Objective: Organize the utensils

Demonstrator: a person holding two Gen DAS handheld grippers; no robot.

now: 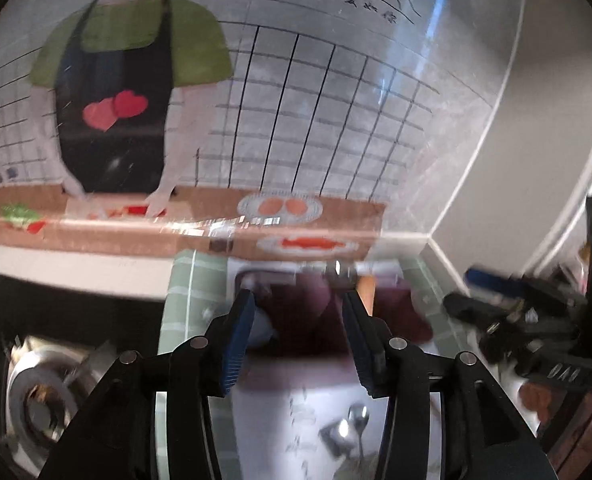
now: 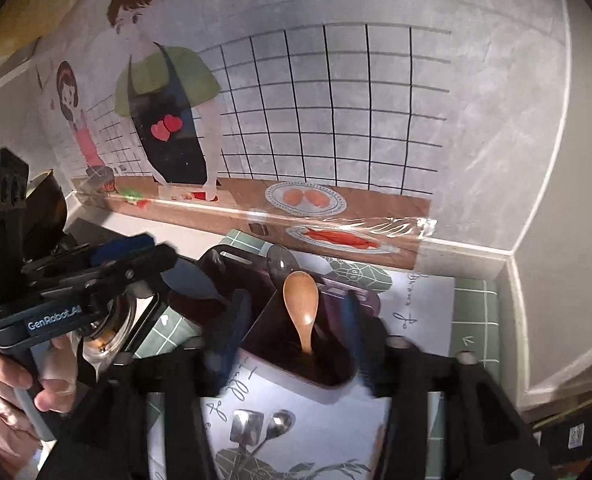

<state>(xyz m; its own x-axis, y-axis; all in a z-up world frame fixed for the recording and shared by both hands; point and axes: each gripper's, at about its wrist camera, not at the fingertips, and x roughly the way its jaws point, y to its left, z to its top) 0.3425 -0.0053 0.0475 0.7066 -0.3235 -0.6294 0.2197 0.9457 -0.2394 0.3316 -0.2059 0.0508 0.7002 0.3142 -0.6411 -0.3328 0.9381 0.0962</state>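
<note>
Left gripper (image 1: 296,308): we see its jaws apart, nothing between the pads, lower centre of our left wrist view.
Right gripper (image 2: 296,320): jaws apart around the wooden spoon (image 2: 302,312), not pressing it.
Wooden spoon: stands in the dark holder (image 2: 328,376), centre of frame, bowl up, long axis near upright.
Metal spoons (image 2: 263,428): lower centre, bowls toward the holder.
Advice: we should descend steadily and pinch one handle.
</note>
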